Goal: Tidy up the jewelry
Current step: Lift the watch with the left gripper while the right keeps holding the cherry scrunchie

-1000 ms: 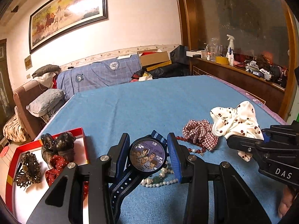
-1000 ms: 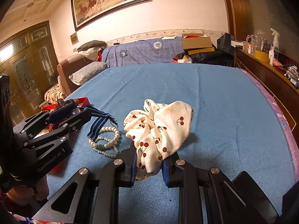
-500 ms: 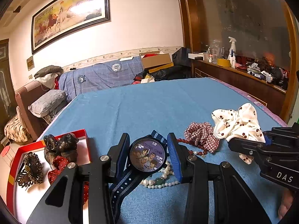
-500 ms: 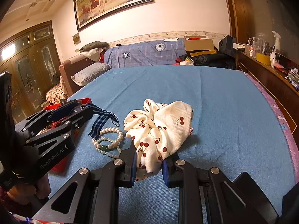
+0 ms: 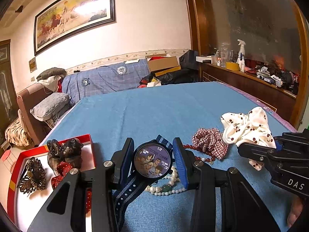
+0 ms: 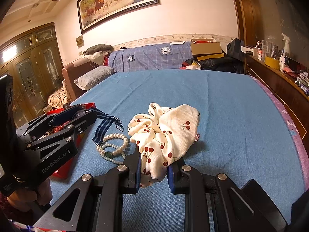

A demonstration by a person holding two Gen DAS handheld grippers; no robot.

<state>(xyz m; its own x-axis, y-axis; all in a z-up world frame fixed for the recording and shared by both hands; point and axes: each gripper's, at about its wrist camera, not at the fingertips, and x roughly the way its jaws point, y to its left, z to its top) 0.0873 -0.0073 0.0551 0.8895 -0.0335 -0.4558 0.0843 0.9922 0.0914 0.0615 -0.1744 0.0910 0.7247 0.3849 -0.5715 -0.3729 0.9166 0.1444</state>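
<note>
The left gripper (image 5: 153,159) was clamped on a round purple-faced cartoon wristwatch with a navy striped fabric strap (image 5: 152,161), held above the blue bedspread (image 5: 154,112). The right gripper (image 6: 153,167) was clamped on a cream cherry-print fabric scrunchie (image 6: 166,133) resting on it.

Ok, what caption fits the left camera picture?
Left tongs grip a cartoon watch above pearl beads.
</note>
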